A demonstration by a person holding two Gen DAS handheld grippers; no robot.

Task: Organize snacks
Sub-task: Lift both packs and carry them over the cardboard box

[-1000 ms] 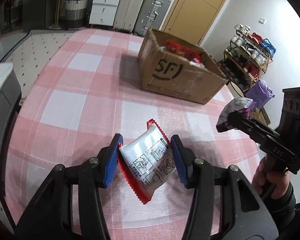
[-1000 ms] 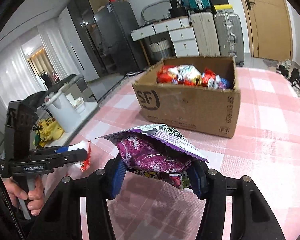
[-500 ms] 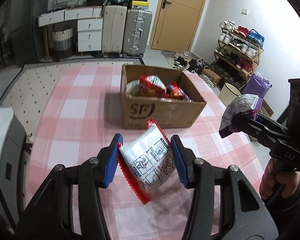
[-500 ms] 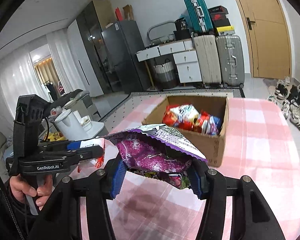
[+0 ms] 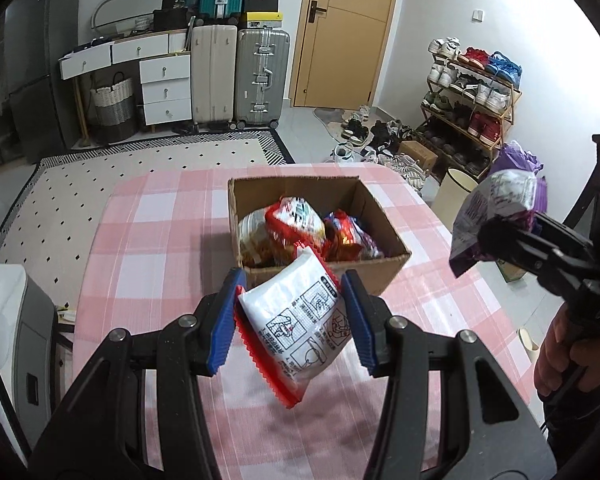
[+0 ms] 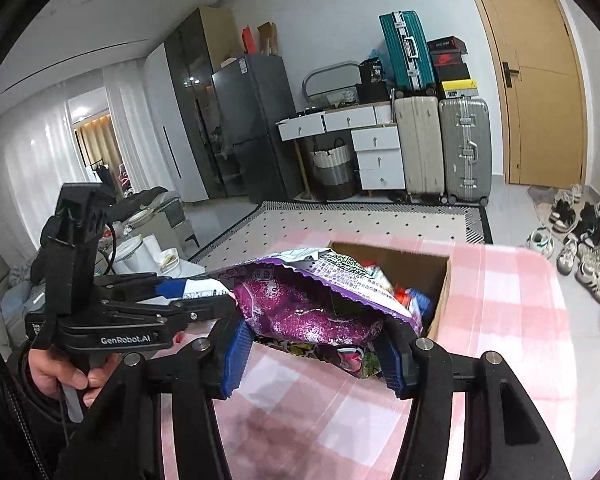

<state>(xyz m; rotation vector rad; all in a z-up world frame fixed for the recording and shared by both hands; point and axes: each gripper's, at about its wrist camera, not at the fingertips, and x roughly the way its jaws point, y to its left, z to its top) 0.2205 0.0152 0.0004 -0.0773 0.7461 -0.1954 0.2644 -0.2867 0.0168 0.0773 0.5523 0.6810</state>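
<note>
While both jaws pinch crinkly foil, left gripper (image 5: 292, 322) white packet (image 5: 300, 316), right gripper (image 6: 314, 354) purple bag (image 6: 312, 312), cardboard box (image 5: 384, 276) beyond.

The left gripper (image 5: 292, 316) and right gripper (image 6: 314, 354) are both clamped shut (each on 1 packet), held side by side.

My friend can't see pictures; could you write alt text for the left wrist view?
The left gripper clamps a white snack packet above a pink checked table. Behind it sits an open cardboard box of snacks, and the right gripper holds a purple bag.
</note>
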